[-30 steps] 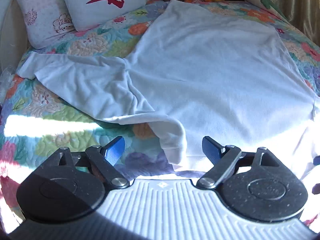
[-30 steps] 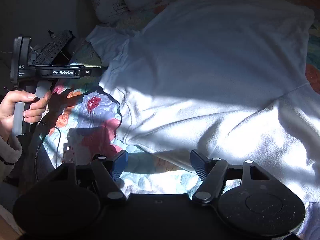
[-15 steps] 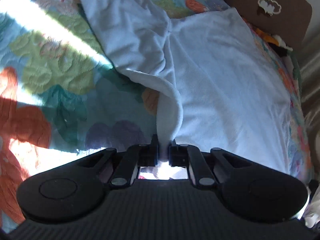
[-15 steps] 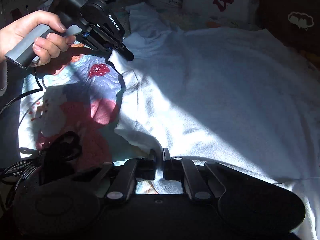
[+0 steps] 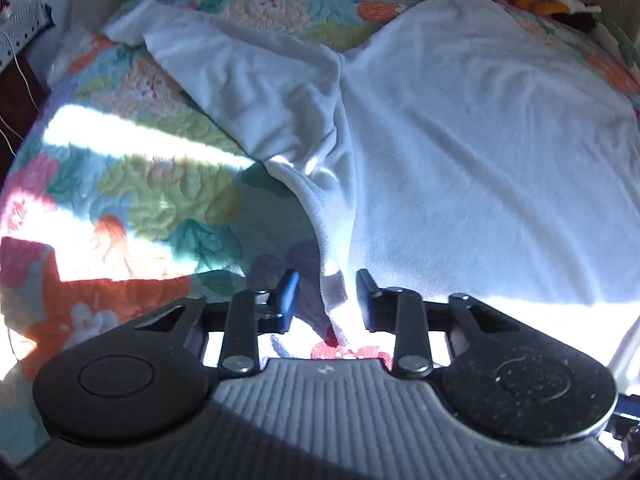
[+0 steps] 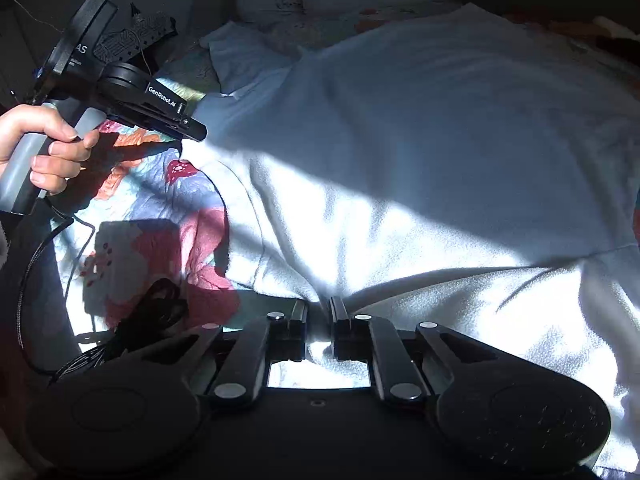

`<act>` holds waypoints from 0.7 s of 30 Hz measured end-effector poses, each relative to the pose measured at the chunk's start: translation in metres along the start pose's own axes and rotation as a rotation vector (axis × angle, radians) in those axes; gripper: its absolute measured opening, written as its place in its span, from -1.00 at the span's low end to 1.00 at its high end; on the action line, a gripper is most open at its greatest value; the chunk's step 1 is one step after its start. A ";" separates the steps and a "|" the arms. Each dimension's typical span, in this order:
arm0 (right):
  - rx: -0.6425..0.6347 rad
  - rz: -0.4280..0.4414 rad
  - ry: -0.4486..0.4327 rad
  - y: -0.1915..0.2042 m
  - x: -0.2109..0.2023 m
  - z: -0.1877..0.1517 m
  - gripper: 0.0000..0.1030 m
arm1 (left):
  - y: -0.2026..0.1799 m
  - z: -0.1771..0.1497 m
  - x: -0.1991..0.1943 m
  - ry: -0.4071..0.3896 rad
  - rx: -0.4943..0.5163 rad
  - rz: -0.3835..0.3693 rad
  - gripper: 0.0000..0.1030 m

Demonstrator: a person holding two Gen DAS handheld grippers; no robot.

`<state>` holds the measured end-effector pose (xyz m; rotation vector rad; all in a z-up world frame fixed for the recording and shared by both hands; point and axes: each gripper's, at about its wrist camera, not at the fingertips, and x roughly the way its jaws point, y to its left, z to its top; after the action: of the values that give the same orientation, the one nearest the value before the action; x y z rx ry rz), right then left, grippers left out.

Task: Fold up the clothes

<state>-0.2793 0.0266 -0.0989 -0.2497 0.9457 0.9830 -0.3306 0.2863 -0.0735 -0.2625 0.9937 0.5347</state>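
Folding step: gathering the near hem of a white garment (image 5: 460,140) spread over a flowered quilt (image 5: 152,184).
Garment place: centre to 3 o'clock of the bed, one sleeve (image 5: 240,76) reaching toward 10 o'clock.
Technique: judged best to lift both hem points level and carry them toward 12 o'clock evenly, keeping the cloth taut.
Left gripper (image 5: 326,294): jaws partly apart; a hem corner hangs between them, against the right finger, unclamped.
Right gripper (image 6: 318,322): jaws nearly together, pinching hem fabric.

One white garment (image 5: 460,128), one floral quilt (image 5: 152,184), two claws, two pillows.
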 end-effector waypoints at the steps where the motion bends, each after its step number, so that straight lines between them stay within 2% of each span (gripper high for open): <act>1: 0.028 -0.017 -0.015 -0.002 -0.010 0.001 -0.15 | -0.008 0.000 -0.014 -0.011 0.031 0.006 0.37; 2: 0.058 -0.042 -0.038 -0.003 -0.021 0.002 0.06 | -0.018 -0.001 -0.028 -0.023 0.065 0.008 0.52; 3: 0.087 -0.066 -0.054 -0.005 -0.032 0.003 0.15 | -0.027 -0.002 -0.042 -0.039 0.100 0.003 0.56; 5: 0.142 -0.111 -0.074 -0.010 -0.055 0.006 0.16 | -0.046 -0.002 -0.066 -0.070 0.149 -0.021 0.76; 7: 0.178 -0.157 -0.079 -0.012 -0.075 0.010 0.22 | -0.063 -0.003 -0.083 -0.071 0.176 -0.062 0.85; 11: 0.235 -0.271 -0.081 -0.012 -0.108 0.013 0.29 | -0.090 -0.011 -0.104 -0.060 0.199 -0.153 0.85; 14: 0.228 -0.310 -0.080 -0.006 -0.120 0.011 0.48 | -0.106 -0.019 -0.107 -0.036 0.218 -0.187 0.86; 18: 0.210 -0.350 -0.080 0.003 -0.126 0.007 0.55 | -0.119 -0.029 -0.106 -0.012 0.230 -0.150 0.86; 21: 0.206 -0.365 -0.080 0.005 -0.132 0.004 0.58 | -0.129 -0.038 -0.115 -0.044 0.292 -0.087 0.86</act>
<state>-0.3091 -0.0470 0.0067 -0.1991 0.8826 0.5523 -0.3382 0.1260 0.0004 -0.0325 0.9989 0.3091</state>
